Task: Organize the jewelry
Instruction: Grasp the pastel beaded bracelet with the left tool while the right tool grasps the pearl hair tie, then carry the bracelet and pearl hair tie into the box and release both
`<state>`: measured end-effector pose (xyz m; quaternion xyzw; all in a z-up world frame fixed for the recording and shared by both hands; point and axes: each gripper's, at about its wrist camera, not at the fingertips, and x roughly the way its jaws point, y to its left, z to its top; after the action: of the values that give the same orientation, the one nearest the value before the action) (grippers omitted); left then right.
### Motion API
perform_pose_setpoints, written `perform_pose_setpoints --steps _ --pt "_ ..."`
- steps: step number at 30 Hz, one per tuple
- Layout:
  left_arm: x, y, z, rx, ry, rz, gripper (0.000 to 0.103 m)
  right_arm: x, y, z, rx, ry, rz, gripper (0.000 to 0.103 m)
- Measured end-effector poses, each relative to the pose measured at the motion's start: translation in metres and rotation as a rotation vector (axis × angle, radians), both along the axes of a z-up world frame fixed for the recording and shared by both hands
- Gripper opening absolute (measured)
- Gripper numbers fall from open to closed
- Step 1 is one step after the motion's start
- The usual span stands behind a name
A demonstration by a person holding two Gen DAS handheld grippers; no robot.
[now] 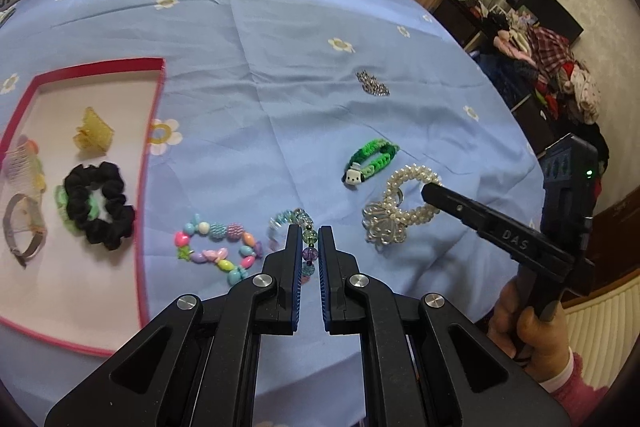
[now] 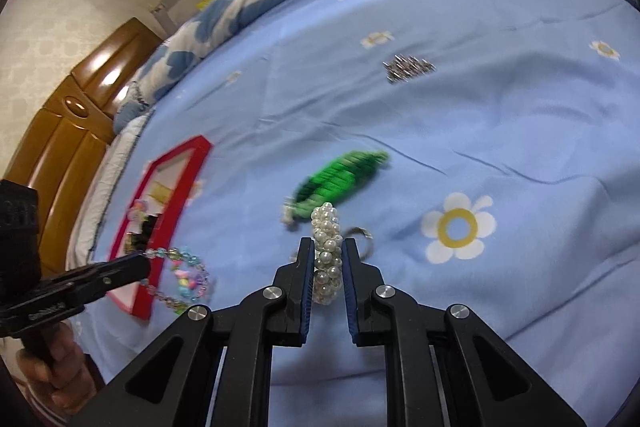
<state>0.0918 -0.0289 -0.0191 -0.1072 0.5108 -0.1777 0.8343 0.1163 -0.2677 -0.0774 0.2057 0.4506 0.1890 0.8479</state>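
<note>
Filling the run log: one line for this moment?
left gripper: shut on glass bead bracelet | right gripper: shut on pearl bracelet | tray: partly filled

Four bracelets [image 1: 218, 253], two scrunchies [image 1: 100, 205], two hair clips [image 1: 93, 133], one tray [image 1: 158, 95], one comb [image 1: 24, 163].

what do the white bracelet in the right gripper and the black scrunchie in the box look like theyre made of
White bracelet, between the right gripper fingers: clustered round glossy beads, likely faux pearl; glass or plastic can't be told.
Black scrunchie in the red-rimmed box: matte gathered fabric with soft ruffled folds, probably over elastic.
</note>
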Motion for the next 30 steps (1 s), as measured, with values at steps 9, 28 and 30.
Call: perform_pose_setpoints --steps 9,28,30 --pt "-0.016 0.039 0.013 -0.034 -0.031 0.082 0.006 -0.003 0.037 0.035 0.021 -0.062 0.077 0.013" --pt "-0.042 0.132 0.026 -0.043 -0.079 0.264 0.006 -0.001 0.14 0.058 0.034 -0.092 0.277 0.013" --pt "-0.042 0.14 0.025 -0.042 -0.078 0.275 0.006 0.0 0.151 0.06 0.036 -0.096 0.298 0.013"
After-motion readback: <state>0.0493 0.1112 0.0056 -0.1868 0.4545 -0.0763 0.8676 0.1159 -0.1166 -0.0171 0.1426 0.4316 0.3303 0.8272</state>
